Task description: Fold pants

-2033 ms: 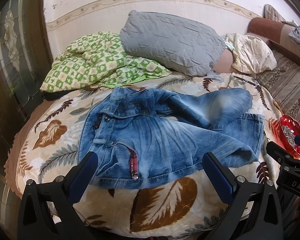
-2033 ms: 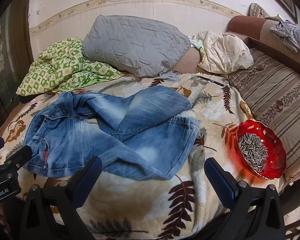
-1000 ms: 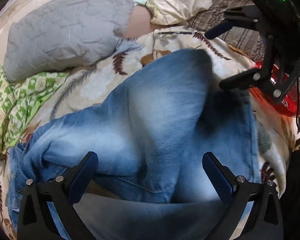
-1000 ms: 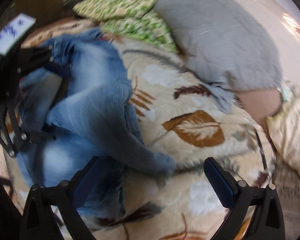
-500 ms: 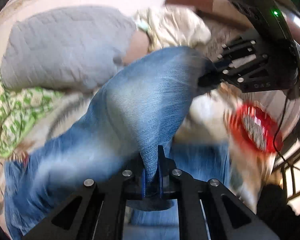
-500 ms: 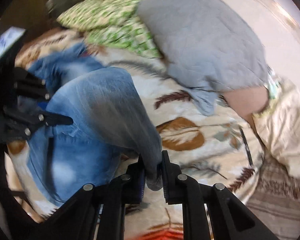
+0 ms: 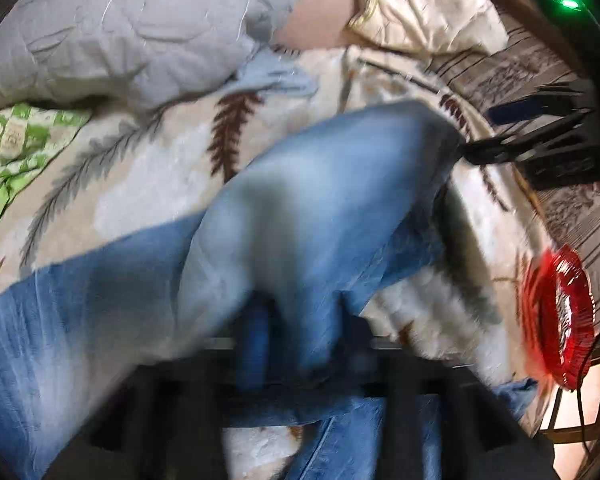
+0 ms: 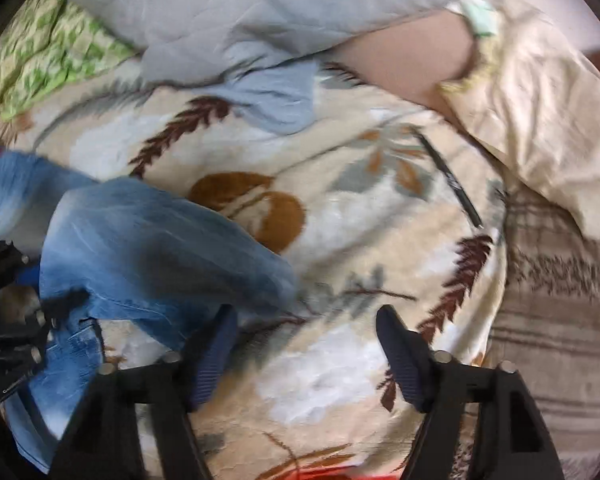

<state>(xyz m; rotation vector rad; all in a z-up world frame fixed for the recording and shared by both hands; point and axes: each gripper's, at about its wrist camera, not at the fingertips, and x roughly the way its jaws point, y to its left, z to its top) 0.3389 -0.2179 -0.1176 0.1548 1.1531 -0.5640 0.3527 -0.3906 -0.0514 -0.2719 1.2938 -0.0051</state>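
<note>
A bed covered by a cream blanket [image 8: 340, 240] with brown and grey leaf prints fills both views, with a grey quilted pillow [image 7: 120, 32] and a cream pillow [image 8: 540, 128] at its far side and a green patterned cloth [image 7: 16, 140] at the left. A red dish [image 7: 564, 312] sits near the right edge of the blanket in the left wrist view.

The jeans [image 7: 300, 208] lie across the blanket, one leg raised in a hump toward the left tongs. The left tongs [image 7: 300, 328] are heavily blurred; their jaws are opening, with denim bunched between them, and I cannot tell whether the pads press on it.

The right tongs [image 8: 308, 356] are opening too, their fingers [image 8: 404, 360] standing well apart over bare blanket. Nothing is between them; the hem of the leg lies just beside and partly behind the left-hand finger.
</note>
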